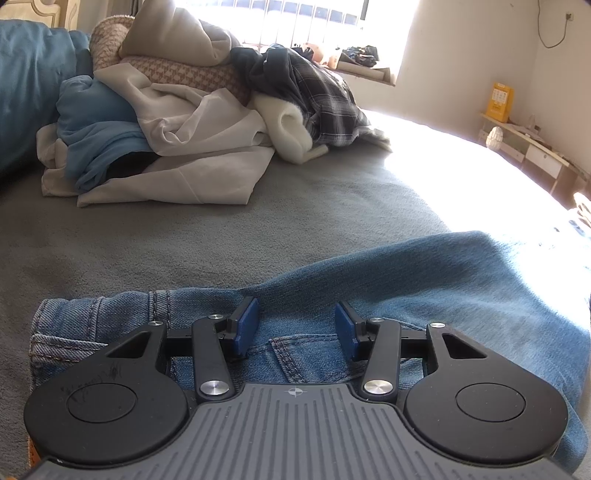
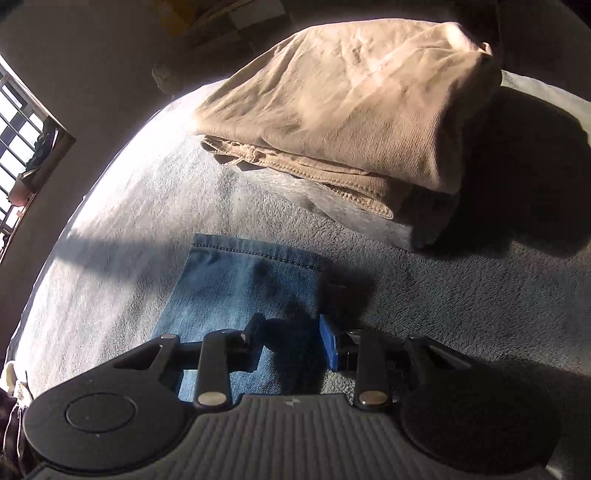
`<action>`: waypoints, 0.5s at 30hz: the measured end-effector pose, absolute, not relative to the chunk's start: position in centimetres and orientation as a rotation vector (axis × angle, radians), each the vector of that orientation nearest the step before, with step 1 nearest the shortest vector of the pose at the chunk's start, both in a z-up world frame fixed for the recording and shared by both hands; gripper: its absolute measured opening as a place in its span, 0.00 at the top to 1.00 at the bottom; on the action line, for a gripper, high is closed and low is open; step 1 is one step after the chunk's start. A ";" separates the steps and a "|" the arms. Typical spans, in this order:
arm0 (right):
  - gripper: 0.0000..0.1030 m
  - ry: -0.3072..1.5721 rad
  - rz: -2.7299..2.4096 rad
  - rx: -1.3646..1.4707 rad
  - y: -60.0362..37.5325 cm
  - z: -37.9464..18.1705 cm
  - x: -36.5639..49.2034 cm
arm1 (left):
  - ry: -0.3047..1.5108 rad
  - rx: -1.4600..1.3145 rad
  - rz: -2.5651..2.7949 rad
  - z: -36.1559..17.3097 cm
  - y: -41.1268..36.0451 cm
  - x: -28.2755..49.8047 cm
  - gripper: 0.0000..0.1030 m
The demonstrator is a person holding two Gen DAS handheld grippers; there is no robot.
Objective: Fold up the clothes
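Left wrist view, lower frame: the left gripper (image 1: 297, 326) sits low over the waistband end of the jeans (image 1: 424, 295). Its jaws stand apart, blue pads (image 1: 246, 325) on either side of a stitched seam, with denim lying between them. Whether the pads press on the cloth cannot be told. The jeans run from the lower left toward the right edge of the frame, flat on the grey bedspread (image 1: 221, 229).

Middle to upper left of the same view: a heap of unfolded clothes (image 1: 166, 140) lies on the bedspread, well apart from the jeans. It includes a white garment, a blue one, a houndstooth piece and a dark plaid shirt (image 1: 317, 96). Upper frame: a bright window (image 1: 314, 22). Upper right: a low shelf (image 1: 532, 147) against the wall with a yellow box (image 1: 498, 101) on it.

Right wrist view, lower centre: the right gripper (image 2: 291, 339) is over the hem end of a jeans leg (image 2: 240, 288), jaws partly spread. The right pad (image 2: 328, 341) is at the cloth's right edge; the left finger is over the denim, in shadow. A pinch cannot be confirmed.

Upper centre to upper right: a folded beige garment (image 2: 351, 103) rests on the bedspread (image 2: 461, 306), near the hem but apart from it. Left edge: a barred window (image 2: 22, 140).
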State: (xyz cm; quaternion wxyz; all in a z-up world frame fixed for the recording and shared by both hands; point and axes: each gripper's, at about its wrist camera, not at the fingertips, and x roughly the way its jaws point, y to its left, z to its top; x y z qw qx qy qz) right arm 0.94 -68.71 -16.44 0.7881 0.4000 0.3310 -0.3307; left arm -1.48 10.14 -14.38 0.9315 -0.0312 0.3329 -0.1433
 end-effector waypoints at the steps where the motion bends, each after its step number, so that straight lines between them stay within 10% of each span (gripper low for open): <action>1: 0.67 0.714 -0.710 0.863 -68.8 -16.5 1.0 | 0.682 -0.064 -0.293 -14.4 10.1 -1.5 0.55; 6: 0.67 0.745 -0.686 0.849 -68.8 -16.9 1.5 | 0.682 -0.062 -0.293 -14.4 10.1 -1.5 0.55; 10: 0.95 0.775 -0.632 0.672 -67.0 -15.1 2.3 | 0.681 -0.060 -0.292 -14.4 10.0 -1.6 0.55; 15: 0.96 0.753 -0.639 0.496 -65.4 -13.2 2.8 | 0.681 -0.057 -0.292 -14.4 10.0 -1.6 0.55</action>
